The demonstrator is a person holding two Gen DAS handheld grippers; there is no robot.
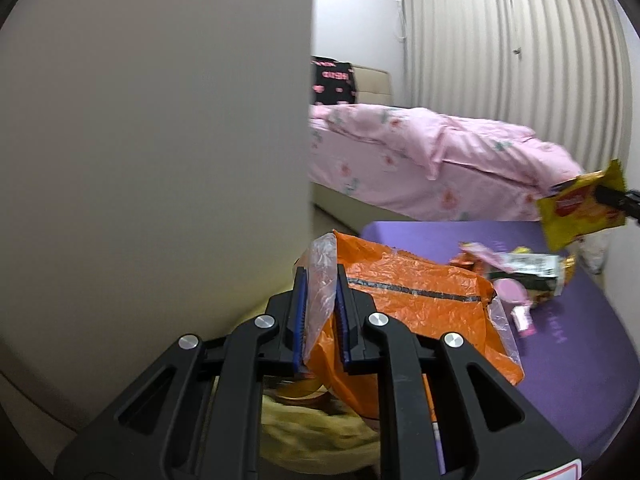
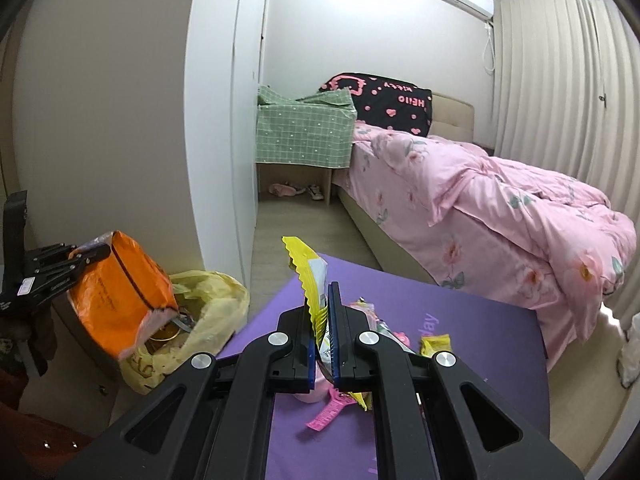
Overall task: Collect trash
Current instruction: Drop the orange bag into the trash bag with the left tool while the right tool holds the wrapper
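My left gripper point(image 1: 320, 280) is shut on the clear edge of an orange plastic mailer bag point(image 1: 404, 304) and holds it above a yellow trash bag point(image 1: 316, 432). In the right wrist view the left gripper point(image 2: 86, 254) holds the orange bag point(image 2: 120, 300) over the open yellow trash bag point(image 2: 204, 312). My right gripper point(image 2: 320, 300) is shut on a yellow snack wrapper point(image 2: 310, 276), raised above the purple mat point(image 2: 480, 344). The wrapper also shows in the left wrist view point(image 1: 576, 208). More wrappers point(image 1: 516, 276) lie on the mat.
A white wardrobe wall point(image 1: 160, 140) stands close on the left. A bed with a pink quilt point(image 2: 480, 208) lies beyond the mat. A green cloth-covered bedside stand point(image 2: 304, 136) is at the back. Curtains point(image 2: 560, 80) hang on the right.
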